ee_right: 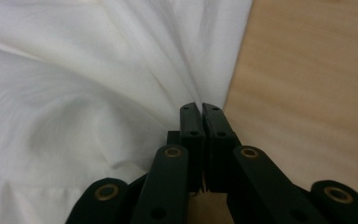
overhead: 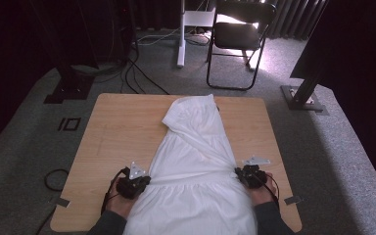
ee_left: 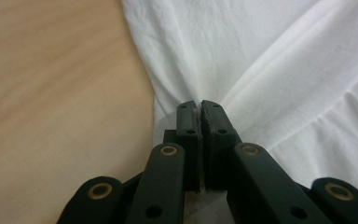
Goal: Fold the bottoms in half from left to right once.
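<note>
A white dress (overhead: 196,161) lies lengthwise on the wooden table (overhead: 127,127), its narrow top folded toward the far edge and its wide skirt hanging over the near edge. My left gripper (overhead: 144,180) pinches the dress's left side at the waist seam. In the left gripper view the jaws (ee_left: 200,105) are pressed together with a thin layer of white cloth (ee_left: 261,70) between the pads. My right gripper (overhead: 238,172) holds the dress's right edge. In the right gripper view the gripper (ee_right: 200,107) is shut on the fabric (ee_right: 98,84) where it meets the bare wood.
A black folding chair (overhead: 240,34) and a white stand leg (overhead: 181,44) sit beyond the table's far edge. Black posts with base plates (overhead: 303,95) stand at both far corners, and cables (overhead: 137,73) run on the grey carpet. Bare wood flanks the dress.
</note>
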A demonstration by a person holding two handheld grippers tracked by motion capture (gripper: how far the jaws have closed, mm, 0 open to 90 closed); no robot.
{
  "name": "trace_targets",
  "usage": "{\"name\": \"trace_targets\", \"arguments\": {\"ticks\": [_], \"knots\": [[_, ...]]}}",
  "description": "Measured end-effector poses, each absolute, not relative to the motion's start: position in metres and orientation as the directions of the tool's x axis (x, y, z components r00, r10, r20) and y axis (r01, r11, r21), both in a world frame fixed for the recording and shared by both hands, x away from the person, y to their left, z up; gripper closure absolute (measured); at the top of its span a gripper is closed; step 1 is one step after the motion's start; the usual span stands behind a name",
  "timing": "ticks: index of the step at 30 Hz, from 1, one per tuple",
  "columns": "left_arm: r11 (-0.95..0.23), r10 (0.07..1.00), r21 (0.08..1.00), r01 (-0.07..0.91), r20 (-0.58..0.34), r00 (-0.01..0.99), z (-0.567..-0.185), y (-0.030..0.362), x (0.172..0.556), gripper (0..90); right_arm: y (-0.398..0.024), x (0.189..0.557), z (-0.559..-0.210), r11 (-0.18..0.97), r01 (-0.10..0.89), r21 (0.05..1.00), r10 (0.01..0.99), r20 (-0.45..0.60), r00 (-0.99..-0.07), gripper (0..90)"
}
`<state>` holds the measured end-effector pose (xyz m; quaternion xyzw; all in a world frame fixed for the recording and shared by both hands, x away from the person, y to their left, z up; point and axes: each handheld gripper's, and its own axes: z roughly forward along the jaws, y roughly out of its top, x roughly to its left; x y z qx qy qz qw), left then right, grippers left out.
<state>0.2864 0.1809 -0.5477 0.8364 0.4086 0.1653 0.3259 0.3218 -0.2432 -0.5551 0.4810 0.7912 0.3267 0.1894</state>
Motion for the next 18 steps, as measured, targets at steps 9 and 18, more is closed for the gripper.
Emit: {"name": "trace_targets", "arguments": {"ticks": [9,18], "knots": [[-0.397,0.81,0.736,0.548,-0.001,0.587,-0.519,0.18,0.322,60.6,-0.242,0.332,-0.53,0.283,0.576,0.767,0.877,0.036,-0.479,50.0],[-0.472,0.792,0.665,0.579,0.032,0.609,-0.542,0.137,0.378,61.2,-0.162,0.388,-0.507,0.426,0.489,0.762,0.78,-0.035,-0.625,49.3]]}}
